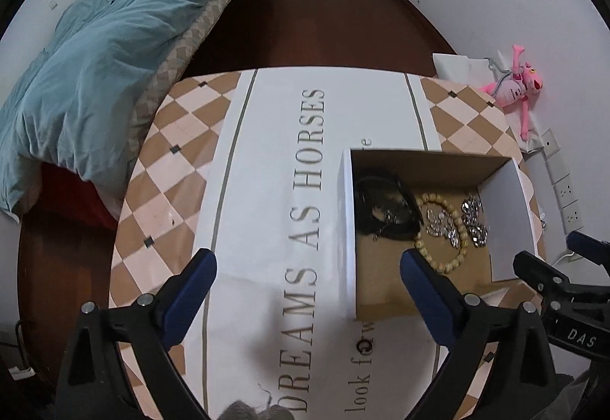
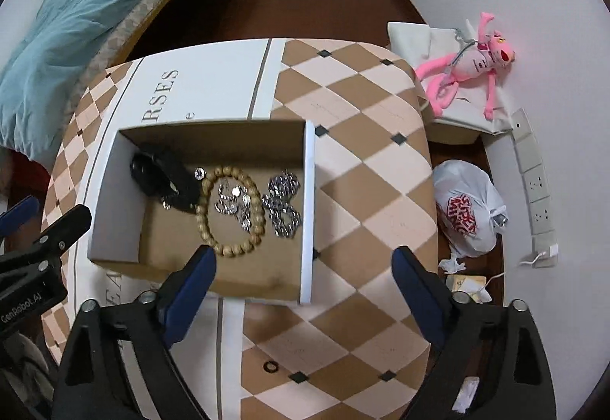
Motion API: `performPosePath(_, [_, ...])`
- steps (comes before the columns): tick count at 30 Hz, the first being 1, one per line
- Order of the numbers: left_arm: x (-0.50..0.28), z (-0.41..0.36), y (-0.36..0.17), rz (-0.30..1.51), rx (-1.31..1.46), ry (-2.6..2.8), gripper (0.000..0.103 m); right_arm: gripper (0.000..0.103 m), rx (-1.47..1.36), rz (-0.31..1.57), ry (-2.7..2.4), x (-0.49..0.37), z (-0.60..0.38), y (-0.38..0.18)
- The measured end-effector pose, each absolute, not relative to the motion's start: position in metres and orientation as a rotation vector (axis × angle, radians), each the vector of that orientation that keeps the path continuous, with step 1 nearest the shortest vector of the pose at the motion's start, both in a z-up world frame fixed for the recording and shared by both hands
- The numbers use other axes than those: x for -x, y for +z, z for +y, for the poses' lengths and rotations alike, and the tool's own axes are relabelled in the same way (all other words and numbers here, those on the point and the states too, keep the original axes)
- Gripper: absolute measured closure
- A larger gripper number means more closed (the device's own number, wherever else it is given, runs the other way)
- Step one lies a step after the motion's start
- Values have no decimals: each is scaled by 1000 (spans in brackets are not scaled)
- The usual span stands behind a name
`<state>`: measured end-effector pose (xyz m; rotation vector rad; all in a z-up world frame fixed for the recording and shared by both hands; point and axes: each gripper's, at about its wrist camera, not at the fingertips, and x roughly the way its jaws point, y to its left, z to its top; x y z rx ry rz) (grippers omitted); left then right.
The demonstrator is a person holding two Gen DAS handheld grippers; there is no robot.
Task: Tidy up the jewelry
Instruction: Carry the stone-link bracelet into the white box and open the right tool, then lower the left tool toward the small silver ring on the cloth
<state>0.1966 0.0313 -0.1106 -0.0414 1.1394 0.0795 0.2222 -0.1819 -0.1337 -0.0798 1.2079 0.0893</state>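
An open cardboard box (image 1: 349,229) (image 2: 309,210) stands on the table and holds a wooden bead bracelet (image 1: 457,252) (image 2: 228,248), silver rhinestone pieces (image 1: 474,223) (image 2: 284,202) and a black piece (image 1: 385,208) (image 2: 160,176). A small dark ring (image 1: 364,345) (image 2: 270,366) lies on the table in front of the box. My left gripper (image 1: 309,263) is open and empty above the table, left of the box. My right gripper (image 2: 305,259) is open and empty over the box's near right corner. Each gripper shows at the other view's edge.
The table has a checkered cloth (image 2: 366,153) with a white printed band (image 1: 282,191). A bed with a teal duvet (image 1: 114,50) is at the left. A pink plush toy (image 2: 476,65), a white plastic bag (image 2: 467,210) and wall sockets (image 2: 533,183) are at the right.
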Motion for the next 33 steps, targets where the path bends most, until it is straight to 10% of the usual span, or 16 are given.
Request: performPosePath(33, [-86, 1, -11, 851, 30, 61, 5, 6, 1, 830, -6, -83, -213, -7])
